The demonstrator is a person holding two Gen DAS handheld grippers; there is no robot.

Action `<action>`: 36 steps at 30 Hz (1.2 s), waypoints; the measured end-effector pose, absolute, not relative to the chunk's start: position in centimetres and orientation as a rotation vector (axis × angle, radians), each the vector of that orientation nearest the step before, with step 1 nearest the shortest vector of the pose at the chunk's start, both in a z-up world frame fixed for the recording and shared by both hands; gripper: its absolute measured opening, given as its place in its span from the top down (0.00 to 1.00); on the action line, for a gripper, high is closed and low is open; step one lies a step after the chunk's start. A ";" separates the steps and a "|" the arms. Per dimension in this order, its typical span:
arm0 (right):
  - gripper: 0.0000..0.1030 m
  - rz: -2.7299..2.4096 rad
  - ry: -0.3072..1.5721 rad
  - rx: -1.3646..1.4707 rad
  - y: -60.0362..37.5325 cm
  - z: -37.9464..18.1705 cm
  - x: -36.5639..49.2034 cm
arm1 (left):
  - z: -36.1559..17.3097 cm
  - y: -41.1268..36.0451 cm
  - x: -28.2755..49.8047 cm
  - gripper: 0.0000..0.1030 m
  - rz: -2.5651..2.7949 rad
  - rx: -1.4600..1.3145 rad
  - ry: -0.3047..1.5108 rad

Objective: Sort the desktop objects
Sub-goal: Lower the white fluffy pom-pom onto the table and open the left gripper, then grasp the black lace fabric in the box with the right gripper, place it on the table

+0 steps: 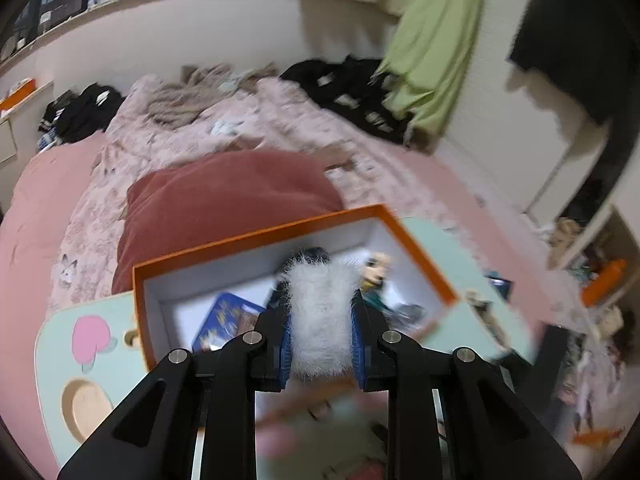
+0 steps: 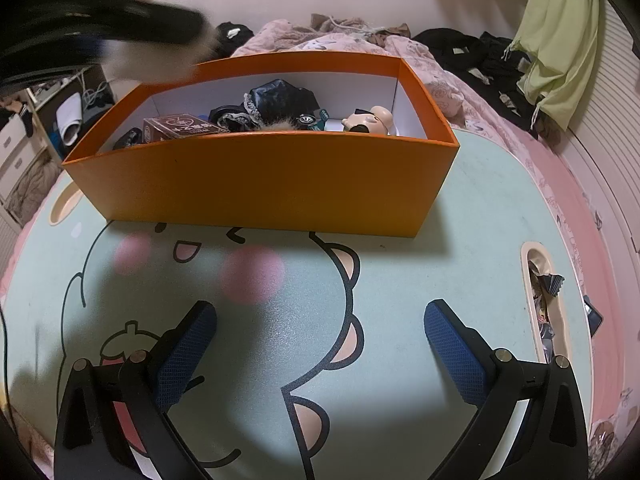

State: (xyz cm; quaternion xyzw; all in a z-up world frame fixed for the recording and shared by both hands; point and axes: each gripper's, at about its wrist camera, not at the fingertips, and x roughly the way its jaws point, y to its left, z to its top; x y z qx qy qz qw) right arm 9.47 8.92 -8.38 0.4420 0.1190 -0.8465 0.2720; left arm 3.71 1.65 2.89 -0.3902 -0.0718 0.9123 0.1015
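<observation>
My left gripper point(image 1: 322, 316) is shut on a white fluffy item point(image 1: 320, 312) and holds it above the open orange box point(image 1: 256, 236). The box holds a blue card point(image 1: 224, 320), a doll head point(image 1: 376, 270) and dark items. In the right wrist view the orange box point(image 2: 264, 176) stands on the mint table point(image 2: 480, 240) and holds a brown carton point(image 2: 180, 128), black lace fabric point(image 2: 276, 98) and the doll head point(image 2: 368, 120). The left gripper with the white item appears blurred at the top left of that view point(image 2: 120, 28). My right gripper point(image 2: 320, 328) is open and empty, low over the table in front of the box.
The small mint table with a cartoon print stands on a pink bed with a red pillow point(image 1: 224, 200) and floral quilt point(image 1: 256, 128). A slot at the table's right edge point(image 2: 542, 304) holds wrappers. Clothes lie at the bed's far end. A green garment point(image 2: 560, 40) hangs at right.
</observation>
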 end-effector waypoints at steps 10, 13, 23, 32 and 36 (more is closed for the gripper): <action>0.00 -2.312 0.308 1.212 9.3 -8.4 9.3 | -3.0 2.8 10.3 0.75 2.626 -1.224 -0.329; 0.00 -2.324 0.312 1.221 9.3 -8.0 9.7 | -5.8 2.8 10.0 0.74 2.695 -1.292 -0.300; 0.00 -2.323 0.195 1.246 12.9 -7.7 9.6 | -5.2 4.4 14.1 0.21 2.723 -1.253 -0.117; 0.19 -2.295 0.194 1.200 12.7 -6.1 9.6 | -7.9 4.3 13.6 0.00 2.875 -1.509 0.002; 0.29 -2.152 0.219 1.086 11.9 -3.2 9.1 | -7.9 4.4 13.7 0.00 2.878 -1.507 0.005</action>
